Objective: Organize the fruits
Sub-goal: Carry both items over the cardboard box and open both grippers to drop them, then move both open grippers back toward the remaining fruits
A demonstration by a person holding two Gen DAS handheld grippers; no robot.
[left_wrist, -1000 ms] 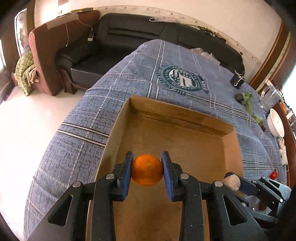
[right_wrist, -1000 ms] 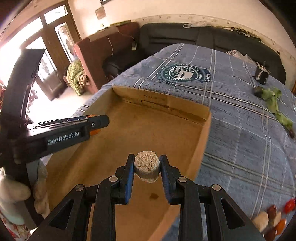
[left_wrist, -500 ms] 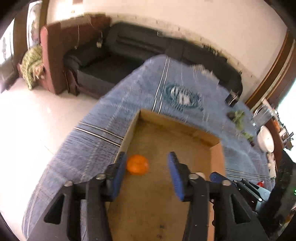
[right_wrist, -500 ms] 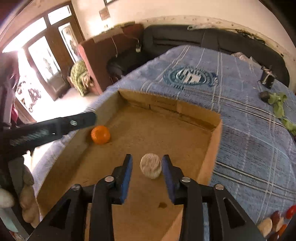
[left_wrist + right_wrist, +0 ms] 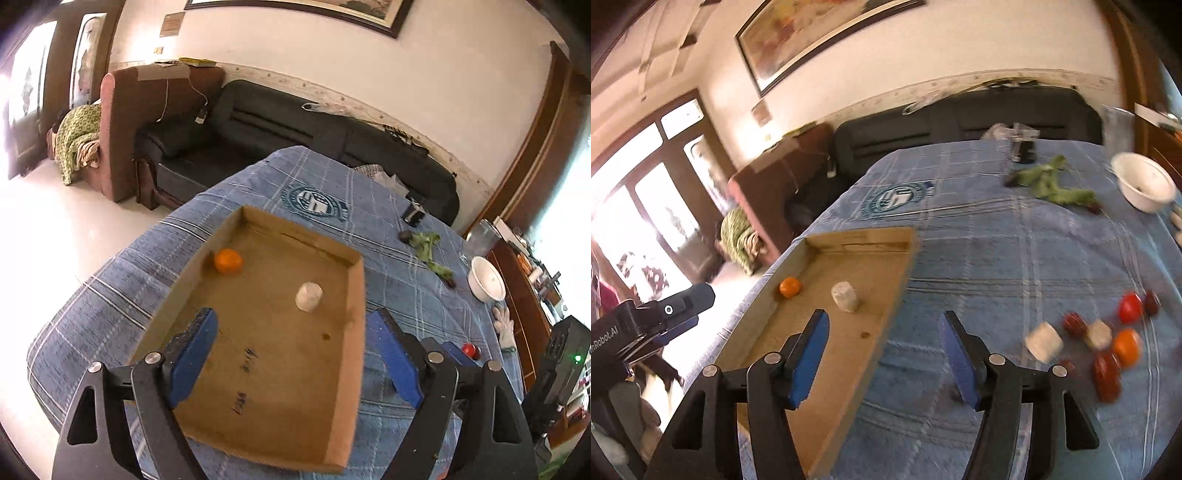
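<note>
A shallow cardboard tray lies on the blue plaid cloth. An orange rests by its left wall and a pale beige fruit stands near its right wall; both also show in the right wrist view, the orange and the beige fruit. My left gripper is open and empty above the tray's near half. My right gripper is open and empty over the tray's right wall. A pile of loose fruits, red, orange and pale, lies on the cloth to the right.
A white bowl, green leaves and a small dark object sit at the far right of the cloth. A dark sofa and a brown armchair stand beyond the table. The left gripper's body shows at left.
Both grippers opened and let go: the orange and the beige fruit now lie in the tray. Both grippers pulled back and up; the right one swung right toward the loose fruits.
</note>
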